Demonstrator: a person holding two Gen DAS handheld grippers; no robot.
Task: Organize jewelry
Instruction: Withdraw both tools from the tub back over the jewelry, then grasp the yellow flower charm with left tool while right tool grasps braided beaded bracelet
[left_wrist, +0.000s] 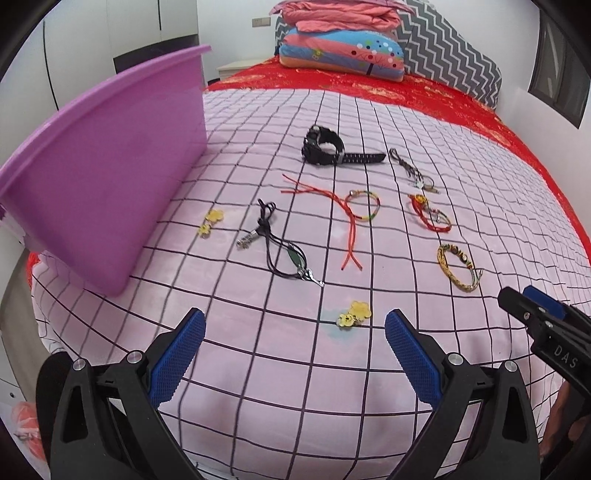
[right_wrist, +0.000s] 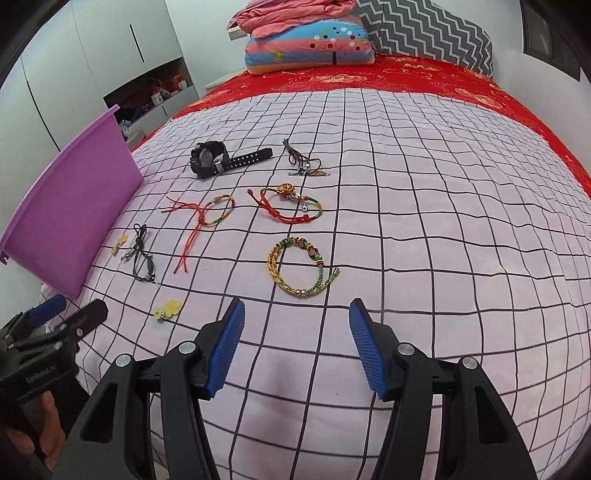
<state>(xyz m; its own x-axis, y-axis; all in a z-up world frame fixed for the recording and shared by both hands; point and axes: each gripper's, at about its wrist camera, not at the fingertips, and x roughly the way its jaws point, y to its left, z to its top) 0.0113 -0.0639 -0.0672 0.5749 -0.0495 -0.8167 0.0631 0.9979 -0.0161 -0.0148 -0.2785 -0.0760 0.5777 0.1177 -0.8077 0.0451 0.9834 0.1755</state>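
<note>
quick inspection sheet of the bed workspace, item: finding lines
surface: pink checked sheet over a red bedspread, flat.
job's things: black watch, beaded yellow bracelet, red cord bracelet, rainbow bracelet, black cord necklace, brown cord piece, two yellow flower pairs, all apart on the sheet; purple bin at the left edge.
clutter: nothing seen.
grippers: left gripper and right gripper both open, empty.
cables: nothing seen.
surroundings: stacked pillows, white wardrobe.

You get bright, even room light and only soft shadows on the bed (left_wrist: 332, 369). Both views are sharp, though the fisheye bends grid lines and darkens corners.
</note>
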